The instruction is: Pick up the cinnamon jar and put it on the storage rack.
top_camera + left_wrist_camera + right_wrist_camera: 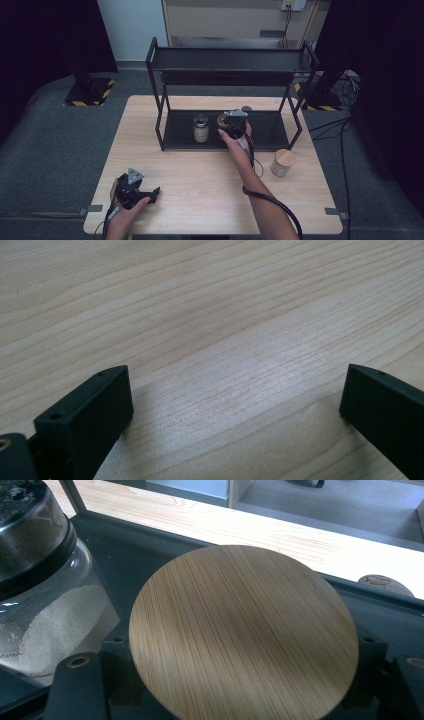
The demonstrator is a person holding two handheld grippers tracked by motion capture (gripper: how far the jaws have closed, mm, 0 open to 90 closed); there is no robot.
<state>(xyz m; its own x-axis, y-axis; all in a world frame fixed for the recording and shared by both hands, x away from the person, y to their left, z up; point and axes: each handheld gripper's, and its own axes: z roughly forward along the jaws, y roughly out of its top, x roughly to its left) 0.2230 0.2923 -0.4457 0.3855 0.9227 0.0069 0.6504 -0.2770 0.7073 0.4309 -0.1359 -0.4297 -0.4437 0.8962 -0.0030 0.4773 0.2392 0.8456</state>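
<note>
Currently two jars inside rack [170, 127], one [283, 163] on table [200, 175].

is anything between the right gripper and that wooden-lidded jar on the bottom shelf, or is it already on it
Nothing visible stands between them. The right gripper is shut on the wooden-lidded jar, its jaws on either side under the lid, on the rack's lower shelf. The metal-lidded jar stands close beside it, not in the way.
</note>
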